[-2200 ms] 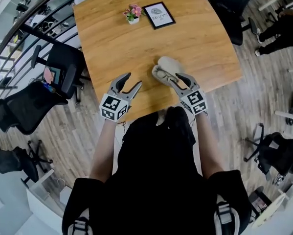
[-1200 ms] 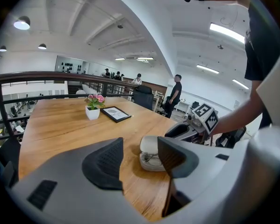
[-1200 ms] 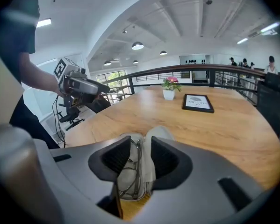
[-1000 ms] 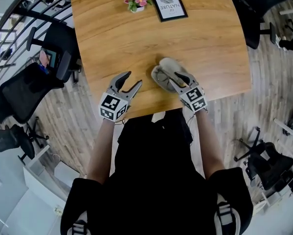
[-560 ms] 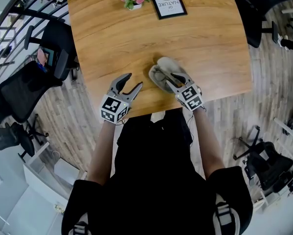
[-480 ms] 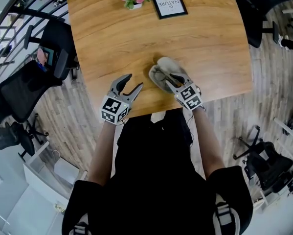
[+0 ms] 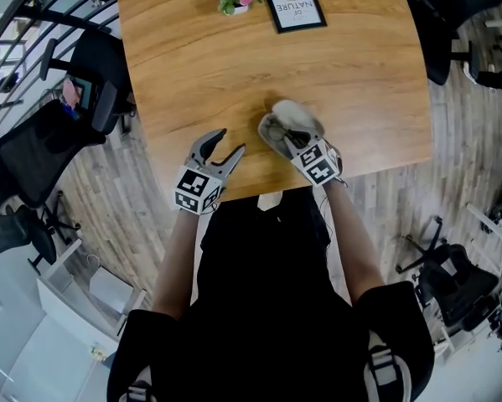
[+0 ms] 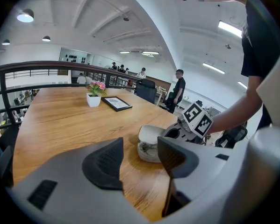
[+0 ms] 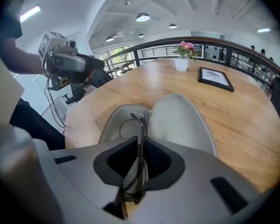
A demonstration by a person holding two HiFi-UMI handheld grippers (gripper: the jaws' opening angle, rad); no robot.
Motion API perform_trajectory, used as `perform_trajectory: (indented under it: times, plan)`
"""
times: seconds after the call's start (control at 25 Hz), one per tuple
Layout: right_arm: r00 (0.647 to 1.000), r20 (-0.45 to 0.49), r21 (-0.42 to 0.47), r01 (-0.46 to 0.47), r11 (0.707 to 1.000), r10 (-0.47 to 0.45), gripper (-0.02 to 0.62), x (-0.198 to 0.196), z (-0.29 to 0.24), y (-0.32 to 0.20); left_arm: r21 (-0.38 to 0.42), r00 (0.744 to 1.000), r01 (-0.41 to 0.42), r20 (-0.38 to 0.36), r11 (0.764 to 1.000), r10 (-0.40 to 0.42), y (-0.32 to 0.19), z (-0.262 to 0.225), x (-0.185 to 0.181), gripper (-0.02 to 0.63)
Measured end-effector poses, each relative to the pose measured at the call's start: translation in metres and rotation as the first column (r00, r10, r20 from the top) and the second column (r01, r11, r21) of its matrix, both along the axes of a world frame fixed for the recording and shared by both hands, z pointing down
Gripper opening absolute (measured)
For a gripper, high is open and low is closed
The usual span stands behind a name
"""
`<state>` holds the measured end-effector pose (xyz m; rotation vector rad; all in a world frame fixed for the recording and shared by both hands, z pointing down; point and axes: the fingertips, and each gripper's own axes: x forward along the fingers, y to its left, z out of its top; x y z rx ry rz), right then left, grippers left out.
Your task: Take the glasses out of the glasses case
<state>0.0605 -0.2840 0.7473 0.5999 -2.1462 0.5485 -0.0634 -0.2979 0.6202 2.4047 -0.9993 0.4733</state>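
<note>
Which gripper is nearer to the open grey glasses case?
Right. The right gripper is at the open grey glasses case, its jaws just closed on the thin dark-framed glasses inside; the left gripper hovers apart, to the case's left.

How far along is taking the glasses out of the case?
Done: the glasses case lies open on the table. In hand: the right gripper has just been closing its jaws and now pinches the glasses, not yet out of the case. Remaining: lifting them clear. The left gripper hangs open, empty.
</note>
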Motion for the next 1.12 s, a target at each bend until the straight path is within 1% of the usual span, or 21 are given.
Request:
perform_trajectory:
  times: [0.16, 0.44, 0.76, 1.12]
  plan:
    - [1.0, -0.009, 0.008, -0.017, 1.0, 0.017, 0.025, 0.001, 0.001, -0.001, 0.007, 1.0, -0.003, -0.005, 1.0, 0.003, -0.002, -0.003, -0.003, 0.238]
    - [0.999, -0.01, 0.02, -0.039, 0.999, 0.039, 0.023, 0.0, -0.003, -0.002, 0.022, 1.0, -0.015, -0.009, 1.0, 0.015, -0.001, -0.008, -0.009, 0.238]
    - [0.998, -0.01, 0.068, -0.061, 0.996, 0.062, 0.023, -0.002, -0.019, -0.005, 0.054, 0.999, -0.031, -0.011, 0.998, 0.031, 0.0, -0.019, -0.012, 0.238]
    - [0.994, 0.009, 0.12, -0.112, 0.986, 0.111, 0.021, -0.006, -0.041, -0.011, 0.099, 0.999, -0.051, -0.013, 0.994, 0.052, 0.001, -0.033, -0.019, 0.238]
